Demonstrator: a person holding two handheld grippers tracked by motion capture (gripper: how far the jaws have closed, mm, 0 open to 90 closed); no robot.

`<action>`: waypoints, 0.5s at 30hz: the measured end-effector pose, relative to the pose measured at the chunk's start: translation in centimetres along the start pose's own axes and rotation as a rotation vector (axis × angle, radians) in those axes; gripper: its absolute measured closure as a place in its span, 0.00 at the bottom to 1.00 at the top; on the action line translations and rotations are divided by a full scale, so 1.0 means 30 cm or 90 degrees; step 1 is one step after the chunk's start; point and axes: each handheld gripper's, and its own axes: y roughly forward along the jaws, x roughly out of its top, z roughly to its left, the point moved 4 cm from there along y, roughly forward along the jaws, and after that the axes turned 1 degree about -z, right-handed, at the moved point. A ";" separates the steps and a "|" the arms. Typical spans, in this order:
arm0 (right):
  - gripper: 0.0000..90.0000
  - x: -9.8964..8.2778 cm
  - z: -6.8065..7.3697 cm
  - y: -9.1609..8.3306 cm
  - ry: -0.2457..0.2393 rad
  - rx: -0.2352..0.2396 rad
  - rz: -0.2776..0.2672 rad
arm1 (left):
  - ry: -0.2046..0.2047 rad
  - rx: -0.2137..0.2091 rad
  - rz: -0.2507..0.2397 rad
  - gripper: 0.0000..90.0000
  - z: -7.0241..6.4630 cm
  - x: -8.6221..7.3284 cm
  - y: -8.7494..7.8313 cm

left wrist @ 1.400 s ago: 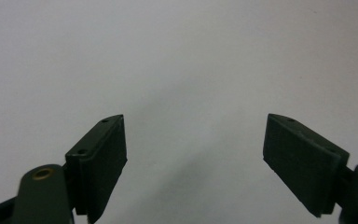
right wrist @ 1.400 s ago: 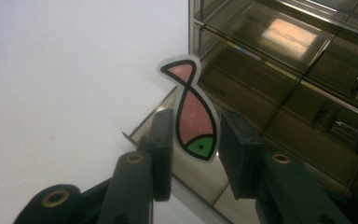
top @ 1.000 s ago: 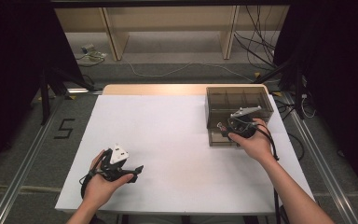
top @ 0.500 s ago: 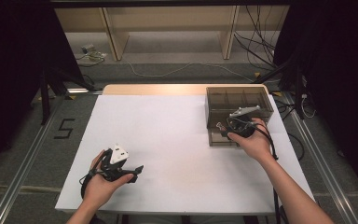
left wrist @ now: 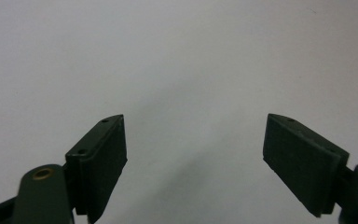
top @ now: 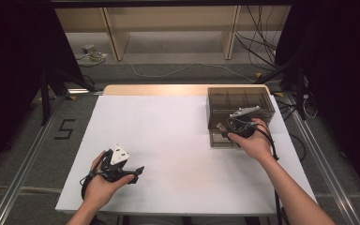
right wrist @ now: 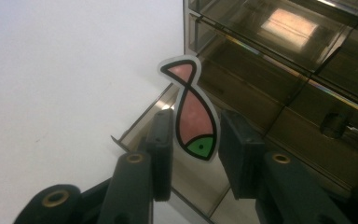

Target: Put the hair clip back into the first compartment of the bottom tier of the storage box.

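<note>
So the white surface (top: pixel 178 154) takes up most of the scene, with a smoky see-through organizer box (top: pixel 240 105) sitting at its far right corner, one drawer (top: pixel 225 139) pulled out toward the person, probably so something can be dropped in. The right claw (right wrist: pixel 195 154) hangs right over that open drawer, jaws partway closed on a flat fish-shaped cutout (right wrist: pixel 191 114), pink body, green head, tail pointing up. It looks pinched by its edges, which I'd guess keeps it upright for lowering in. The left claw (left wrist: pixel 196 158) is parked well apart at the near left, jaws spread wide over bare surface, holding nothing, just staying out of the way.
</note>
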 end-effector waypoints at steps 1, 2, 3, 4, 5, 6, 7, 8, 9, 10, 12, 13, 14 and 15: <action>0.74 0.000 -0.001 0.001 -0.001 0.000 0.000 | 0.000 0.000 0.000 0.24 0.000 0.000 0.000; 0.74 0.000 -0.001 0.002 -0.001 0.000 0.000 | 0.000 0.000 0.000 0.24 0.000 0.000 0.000; 0.74 0.000 -0.001 0.003 0.000 0.000 0.001 | 0.000 0.000 0.000 0.24 0.000 0.000 0.001; 0.74 0.000 -0.002 0.004 0.001 0.000 0.001 | 0.000 0.000 0.001 0.24 0.000 0.000 0.000; 0.74 0.000 -0.002 0.006 0.001 0.000 0.002 | 0.000 0.000 0.001 0.24 0.000 0.000 0.000; 0.74 0.000 -0.003 0.006 0.001 -0.001 0.003 | 0.001 0.000 0.001 0.24 0.000 0.000 0.000; 0.74 0.000 -0.003 0.008 0.000 -0.001 0.002 | 0.001 0.000 0.001 0.24 0.000 0.000 0.000; 0.74 0.000 -0.004 0.008 0.000 -0.001 0.003 | 0.001 0.000 0.001 0.24 0.000 0.000 0.000; 0.74 0.000 -0.003 0.009 0.001 -0.001 0.003 | 0.000 0.000 0.001 0.24 0.000 0.000 0.001; 0.74 0.000 -0.003 0.010 0.001 -0.001 0.003 | 0.000 0.000 0.001 0.24 0.000 0.000 0.000; 0.74 0.000 -0.003 0.012 0.000 -0.001 0.005 | 0.001 0.000 0.001 0.24 0.000 0.000 0.000; 0.74 0.000 -0.002 0.013 0.000 -0.001 0.006 | 0.000 0.000 0.000 0.24 0.000 0.000 0.001; 0.74 0.000 -0.002 0.014 0.000 -0.002 0.007 | 0.001 0.000 0.001 0.24 0.000 0.000 0.000; 0.74 -0.001 -0.002 0.016 0.000 -0.002 0.008 | 0.001 0.000 0.000 0.24 0.000 0.000 0.000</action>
